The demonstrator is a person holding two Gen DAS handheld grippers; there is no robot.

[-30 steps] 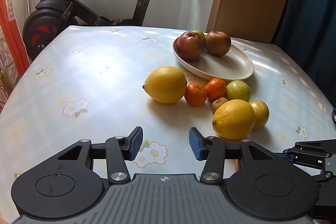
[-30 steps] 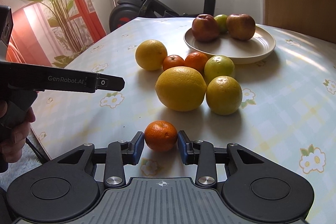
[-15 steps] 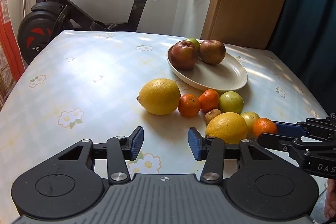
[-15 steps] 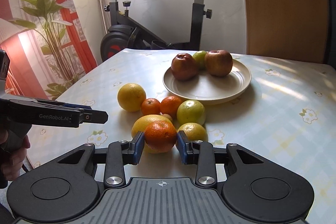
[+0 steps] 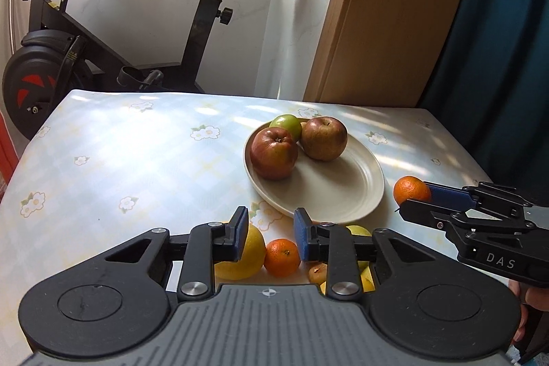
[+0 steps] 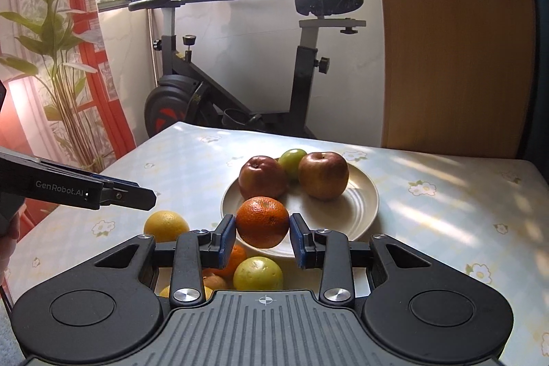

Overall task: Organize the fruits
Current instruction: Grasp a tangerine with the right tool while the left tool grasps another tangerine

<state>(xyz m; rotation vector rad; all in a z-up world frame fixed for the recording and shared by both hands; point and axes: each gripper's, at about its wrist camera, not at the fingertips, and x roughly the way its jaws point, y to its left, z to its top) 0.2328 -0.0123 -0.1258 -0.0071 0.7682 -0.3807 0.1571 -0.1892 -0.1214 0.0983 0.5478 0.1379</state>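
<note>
Right gripper (image 6: 263, 237) pinching a mandarin (image 6: 263, 222), raised at the near rim of the white plate (image 6: 360, 222), not yet set down. Left gripper (image 5: 271, 237) empty, jaws just drawn in to their narrowest, hovering above the loose pile. Below on the flowered table (image 5: 137, 160): large lemon (image 5: 248, 251), second mandarin (image 5: 282, 257), small brown fruit (image 5: 317, 273), greenish citrus (image 6: 258, 273), yellow citrus (image 6: 166, 225), all off the plate. On the plate farther back: two red apples (image 6: 262, 177) (image 6: 323, 175) and one green fruit (image 6: 292, 162). Roughly a third done, by judgement. Exercise bike (image 6: 240, 91) behind.
</note>
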